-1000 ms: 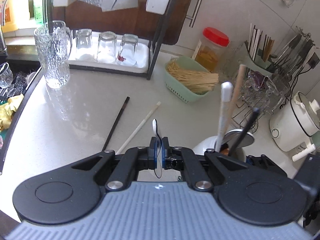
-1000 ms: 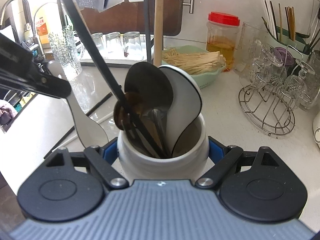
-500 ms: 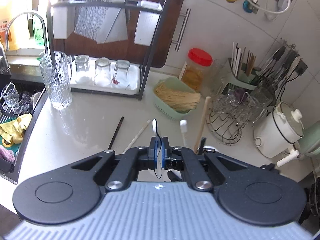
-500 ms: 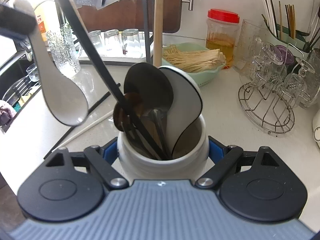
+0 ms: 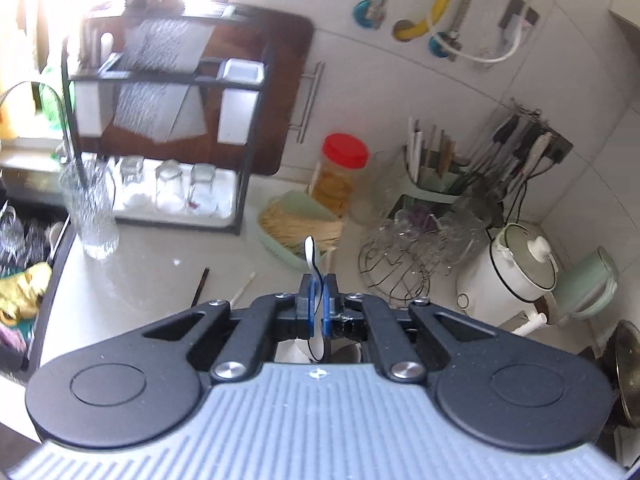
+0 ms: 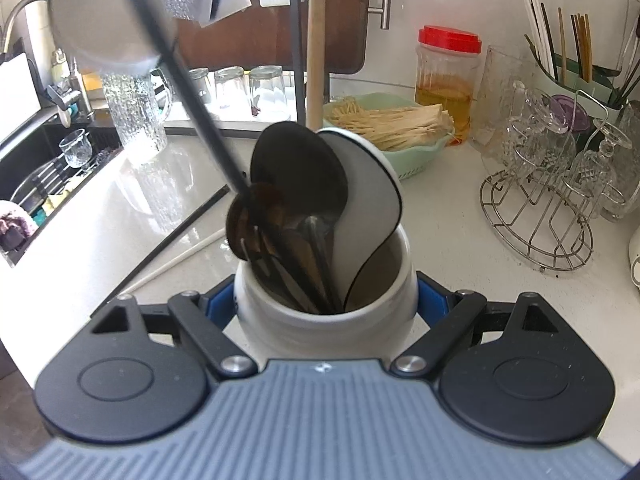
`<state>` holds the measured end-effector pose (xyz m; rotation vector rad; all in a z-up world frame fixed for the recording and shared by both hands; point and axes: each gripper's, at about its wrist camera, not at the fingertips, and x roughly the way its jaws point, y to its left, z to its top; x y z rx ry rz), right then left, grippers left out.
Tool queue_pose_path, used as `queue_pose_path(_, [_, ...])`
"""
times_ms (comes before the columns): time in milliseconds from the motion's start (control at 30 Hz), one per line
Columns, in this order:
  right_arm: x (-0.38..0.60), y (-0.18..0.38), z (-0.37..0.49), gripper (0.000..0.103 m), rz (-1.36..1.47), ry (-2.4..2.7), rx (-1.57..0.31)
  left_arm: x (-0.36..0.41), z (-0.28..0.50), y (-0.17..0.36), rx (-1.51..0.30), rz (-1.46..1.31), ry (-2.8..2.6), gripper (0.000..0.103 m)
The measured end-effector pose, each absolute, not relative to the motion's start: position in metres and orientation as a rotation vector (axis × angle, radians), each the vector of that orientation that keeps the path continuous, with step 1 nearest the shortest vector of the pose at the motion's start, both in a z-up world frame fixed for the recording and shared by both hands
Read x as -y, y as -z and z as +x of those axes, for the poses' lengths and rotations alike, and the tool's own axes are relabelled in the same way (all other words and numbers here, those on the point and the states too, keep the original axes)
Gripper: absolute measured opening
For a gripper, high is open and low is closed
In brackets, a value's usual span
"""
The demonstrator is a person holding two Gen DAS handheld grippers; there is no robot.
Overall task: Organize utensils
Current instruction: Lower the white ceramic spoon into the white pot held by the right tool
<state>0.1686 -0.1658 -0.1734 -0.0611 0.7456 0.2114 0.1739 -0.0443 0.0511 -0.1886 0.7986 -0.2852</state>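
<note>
Left gripper (image 5: 316,300): blue pads (image 5: 306,308) closed narrowly on the handle of a white spoon (image 5: 311,254), which is held raised over the counter; its bowl is seen in the right wrist view as a pale blurred shape (image 6: 100,28) at upper left, high above the holder.

Right gripper (image 6: 326,300): blue pads (image 6: 430,300) spread around a white ceramic utensil holder (image 6: 320,316), gripped on both sides as it stands on the white countertop (image 6: 460,248).

Contents of the holder: a black ladle (image 6: 298,172), a white ladle (image 6: 368,208), a wooden handle (image 6: 316,44) standing upright, a black handle (image 6: 188,104) leaning to the left, and a brown wooden spoon (image 6: 248,224) (partly hidden by the black handle).

Loose items on the counter, left of the holder: one black chopstick (image 6: 176,240) and one white chopstick (image 6: 180,260), lying side by side.

Also recorded: a green basket of pale sticks (image 6: 396,136), a red-lidded jar (image 6: 446,80), a wire rack with glassware (image 6: 552,200), a textured glass pitcher (image 6: 134,116), a tray of upturned glasses (image 6: 240,88), a white rice cooker (image 5: 512,276), a chopstick caddy (image 6: 572,72) and a sink (image 6: 44,176) at far left.
</note>
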Motion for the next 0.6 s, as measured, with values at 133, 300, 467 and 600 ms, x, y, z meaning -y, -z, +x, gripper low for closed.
queue_pose_path(133, [0.167,0.172,0.169,0.091,-0.052,-0.222,-0.749,0.05,0.172,-0.063,-0.78,-0.171,0.279,0.004])
queue_pose_path(300, [0.177,0.172,0.172,0.098,0.026,-0.258,-0.763,0.06,0.171,-0.067,-0.77,-0.152,0.29,0.004])
queue_pose_path(467, [0.183,0.173,0.169,0.098,0.048,-0.278,-0.765,0.076,0.177,-0.051,-0.807,-0.129,0.322,0.004])
queue_pose_path(600, [0.188,0.167,0.158,0.098,0.041,-0.287,-0.721,0.091,0.183,-0.032,-0.831,-0.102,0.349,0.004])
